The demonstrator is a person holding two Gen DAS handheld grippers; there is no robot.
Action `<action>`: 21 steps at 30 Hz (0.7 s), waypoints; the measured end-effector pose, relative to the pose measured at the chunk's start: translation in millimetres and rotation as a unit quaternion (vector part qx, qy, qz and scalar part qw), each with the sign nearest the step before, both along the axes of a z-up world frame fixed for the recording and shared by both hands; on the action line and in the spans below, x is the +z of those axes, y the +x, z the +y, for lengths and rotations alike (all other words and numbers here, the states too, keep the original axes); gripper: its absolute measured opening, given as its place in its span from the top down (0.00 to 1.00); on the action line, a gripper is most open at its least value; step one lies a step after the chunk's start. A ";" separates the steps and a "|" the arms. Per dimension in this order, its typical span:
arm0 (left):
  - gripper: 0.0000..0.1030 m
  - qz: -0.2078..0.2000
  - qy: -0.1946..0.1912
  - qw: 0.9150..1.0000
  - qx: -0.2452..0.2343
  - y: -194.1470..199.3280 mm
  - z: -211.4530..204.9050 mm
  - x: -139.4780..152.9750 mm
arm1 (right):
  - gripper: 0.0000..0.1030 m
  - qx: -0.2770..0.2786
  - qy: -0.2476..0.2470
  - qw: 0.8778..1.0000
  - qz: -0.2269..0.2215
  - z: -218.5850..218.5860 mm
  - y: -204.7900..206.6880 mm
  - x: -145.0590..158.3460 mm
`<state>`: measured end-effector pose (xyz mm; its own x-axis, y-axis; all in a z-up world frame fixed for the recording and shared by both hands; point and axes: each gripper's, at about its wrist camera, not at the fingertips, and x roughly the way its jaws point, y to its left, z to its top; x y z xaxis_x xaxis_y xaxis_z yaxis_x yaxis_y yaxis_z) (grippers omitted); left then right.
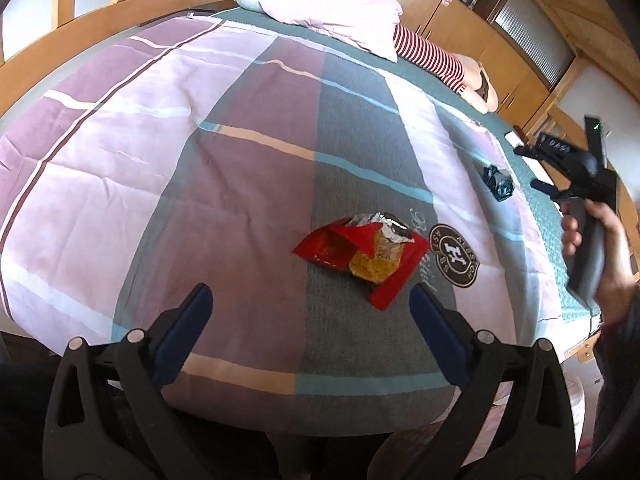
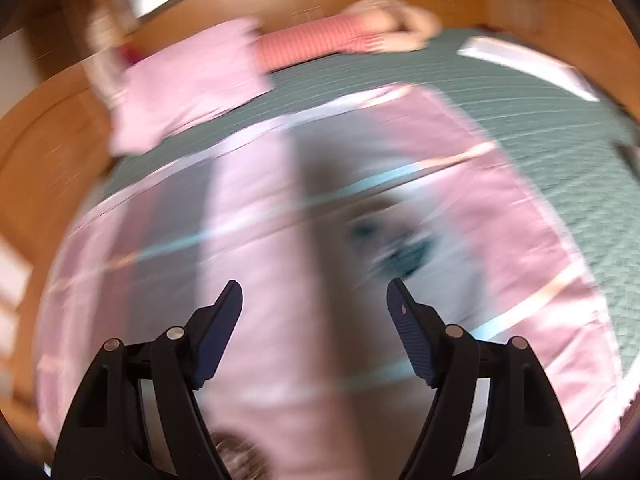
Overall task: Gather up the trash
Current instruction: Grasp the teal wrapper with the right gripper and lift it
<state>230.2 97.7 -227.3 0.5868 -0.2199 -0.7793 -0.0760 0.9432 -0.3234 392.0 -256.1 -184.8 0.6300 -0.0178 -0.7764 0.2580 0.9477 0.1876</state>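
Striped quilt (image 1: 248, 168), left gripper (image 1: 310, 304) fingers spread above red wrapper (image 1: 360, 252), right gripper (image 2: 314, 300) spread, empty.

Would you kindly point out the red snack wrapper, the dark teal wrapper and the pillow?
red snack wrapper (image 1: 360, 254), left wrist view, crumpled middle.
dark teal wrapper (image 1: 497, 182), left wrist view, centre.
pillow (image 1: 332, 8), left wrist view, top face.

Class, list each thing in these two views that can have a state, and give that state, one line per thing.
left gripper: open, empty
right gripper: open, empty
red snack wrapper: torn open, crumpled, lying on the quilt
dark teal wrapper: crumpled, lying near the quilt's edge
quilt: spread flat
pillow: lying at the bed's head
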 end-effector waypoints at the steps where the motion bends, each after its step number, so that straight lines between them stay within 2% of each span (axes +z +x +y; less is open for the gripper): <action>1: 0.04 -0.001 -0.002 1.000 0.001 -0.1 0.4 0.2 | 0.29 -0.017 -0.010 1.000 0.002 -8.5 5.7 -2.1; 5: 0.04 0.002 -0.008 1.000 0.002 1.1 1.3 -0.4 | 0.29 -0.058 -0.032 0.997 0.032 -29.2 32.2 -27.6; 8: 0.04 -0.002 -0.011 1.000 0.002 0.8 1.1 0.6 | 0.29 -0.066 -0.051 0.996 0.044 -29.7 44.5 -46.2; 10: 0.04 -0.010 -0.011 1.000 0.001 -1.8 -0.1 2.8 | 0.29 -0.056 -0.070 0.995 0.049 -31.2 50.8 -52.7; 14: 0.04 -0.017 -0.006 1.000 -0.005 -2.5 -1.7 4.5 | 0.30 -0.018 -0.130 0.987 0.089 -23.4 64.0 -71.8; 16: 0.04 -0.014 -0.008 1.000 -0.003 -1.0 -1.6 3.8 | 0.50 0.009 -0.137 0.986 0.100 -18.1 64.8 -78.5; 19: 0.04 -0.015 -0.010 1.000 -0.003 -0.2 -3.4 4.1 | 0.61 0.039 -0.144 0.985 0.087 -8.1 58.2 -74.8; 21: 0.04 -0.018 -0.006 1.000 -0.007 0.1 -5.7 4.7 | 0.62 0.054 -0.135 0.987 0.073 -0.1 48.9 -67.3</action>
